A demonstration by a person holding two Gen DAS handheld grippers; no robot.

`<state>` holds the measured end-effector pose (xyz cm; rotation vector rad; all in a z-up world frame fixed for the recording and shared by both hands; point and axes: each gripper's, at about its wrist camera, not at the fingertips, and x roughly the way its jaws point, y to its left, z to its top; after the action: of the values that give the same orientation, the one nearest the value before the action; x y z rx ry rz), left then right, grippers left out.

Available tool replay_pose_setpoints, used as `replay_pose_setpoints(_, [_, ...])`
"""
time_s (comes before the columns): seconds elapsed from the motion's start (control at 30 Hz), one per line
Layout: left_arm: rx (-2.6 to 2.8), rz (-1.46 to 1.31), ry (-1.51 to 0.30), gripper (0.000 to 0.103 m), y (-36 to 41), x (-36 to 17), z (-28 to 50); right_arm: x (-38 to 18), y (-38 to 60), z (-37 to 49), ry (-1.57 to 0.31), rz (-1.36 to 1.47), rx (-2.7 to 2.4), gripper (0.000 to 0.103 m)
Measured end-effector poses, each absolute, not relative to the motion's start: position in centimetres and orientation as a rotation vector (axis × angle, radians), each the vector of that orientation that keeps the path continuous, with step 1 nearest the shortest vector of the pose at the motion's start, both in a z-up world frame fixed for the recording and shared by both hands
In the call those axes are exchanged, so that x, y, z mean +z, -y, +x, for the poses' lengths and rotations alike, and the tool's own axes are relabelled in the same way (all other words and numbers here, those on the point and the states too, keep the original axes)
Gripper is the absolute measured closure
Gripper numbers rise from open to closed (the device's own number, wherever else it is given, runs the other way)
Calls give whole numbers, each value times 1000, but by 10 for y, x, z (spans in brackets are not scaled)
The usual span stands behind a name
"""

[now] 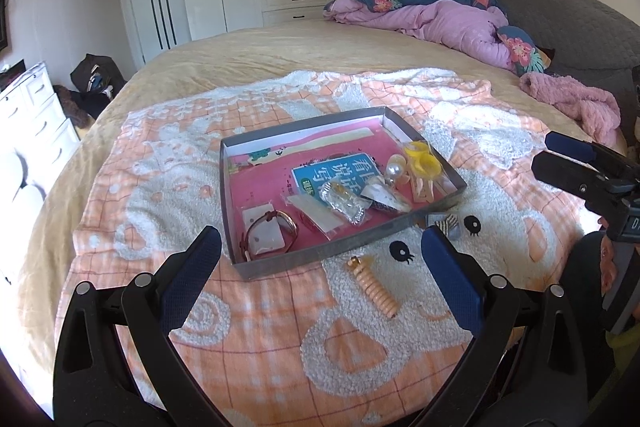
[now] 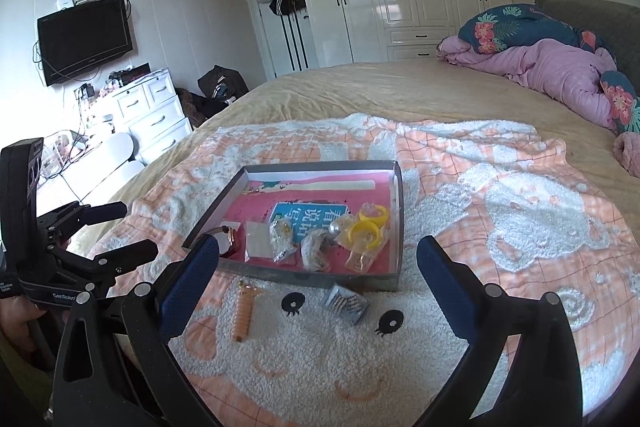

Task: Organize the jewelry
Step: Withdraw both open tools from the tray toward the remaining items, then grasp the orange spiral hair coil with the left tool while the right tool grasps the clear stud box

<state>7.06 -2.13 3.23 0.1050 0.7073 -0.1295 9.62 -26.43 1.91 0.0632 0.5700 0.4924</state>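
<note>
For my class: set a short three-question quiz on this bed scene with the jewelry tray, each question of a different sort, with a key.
1. True or false: the watch lies inside the grey tray.
2. Multiple choice: which items lie on the blanket outside the tray? A) the yellow rings B) the peach spiral hair tie and the small grey packet C) the pearl
3. Fill in: the jaws of the left gripper and the right gripper are both ____, holding nothing.

Key: 1 true; 2 B; 3 open.
</note>
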Motion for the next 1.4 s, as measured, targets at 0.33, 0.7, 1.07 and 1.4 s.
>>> replay_pose_setpoints(0.33, [-158,85,-753,9,26,17,68,6,264,93,-610,33,490,4])
replay_pose_setpoints(0.7, [-226,22,-864,9,35,-32,80,-32,270,116,-723,49,473,4])
replay_pose_setpoints(1.07, [-242,-62,-999,34,41,-94,115,-83,259,160,-853,13,457,12])
replay_pose_setpoints(1.4, [-254,-13,-977,79,45,-99,116,-112,236,175,-949,-2,505,33])
